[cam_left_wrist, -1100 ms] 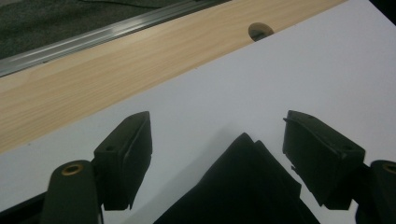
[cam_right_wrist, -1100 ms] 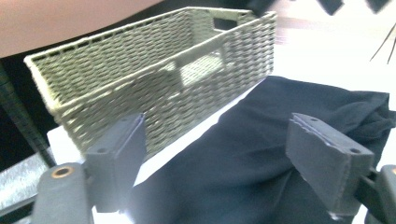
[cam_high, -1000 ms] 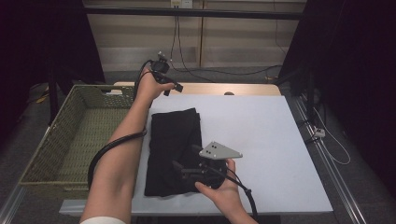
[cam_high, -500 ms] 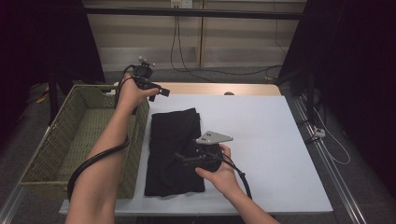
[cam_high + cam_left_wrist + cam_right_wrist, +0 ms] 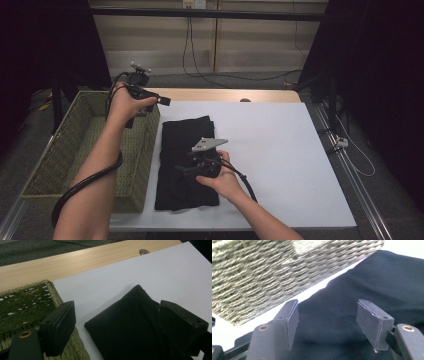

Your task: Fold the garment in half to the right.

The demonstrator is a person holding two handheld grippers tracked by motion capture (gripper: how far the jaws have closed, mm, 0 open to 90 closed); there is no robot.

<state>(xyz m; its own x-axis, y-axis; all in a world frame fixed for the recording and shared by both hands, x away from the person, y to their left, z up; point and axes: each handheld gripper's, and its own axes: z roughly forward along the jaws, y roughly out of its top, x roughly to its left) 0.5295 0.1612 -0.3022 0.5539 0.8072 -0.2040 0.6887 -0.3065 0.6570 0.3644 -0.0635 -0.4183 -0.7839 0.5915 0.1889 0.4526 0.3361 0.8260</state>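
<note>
A folded black cloth (image 5: 186, 162) lies flat on the white table (image 5: 280, 150), along its left edge and reaching almost to the near edge, just beside a woven green basket (image 5: 65, 155) that stands off the table's left side. The right tool (image 5: 192, 167) rests low over the middle of the cloth, held in the right hand (image 5: 222, 177), with its grey three-cornered plate on top. In the right gripper view its jaws stand spread apart over the dark fabric with nothing between them, and the basket's woven wall runs across the top of that view. The left tool (image 5: 150, 97) is held up in the left hand (image 5: 125, 105) above the basket's far right corner, near the table's far left corner. In the left gripper view its jaws are wide apart and hold nothing, with the basket's rim at one side and the far end of the cloth below and between them. A strip of bare wood (image 5: 225, 95) runs along the table's far edge.
</note>
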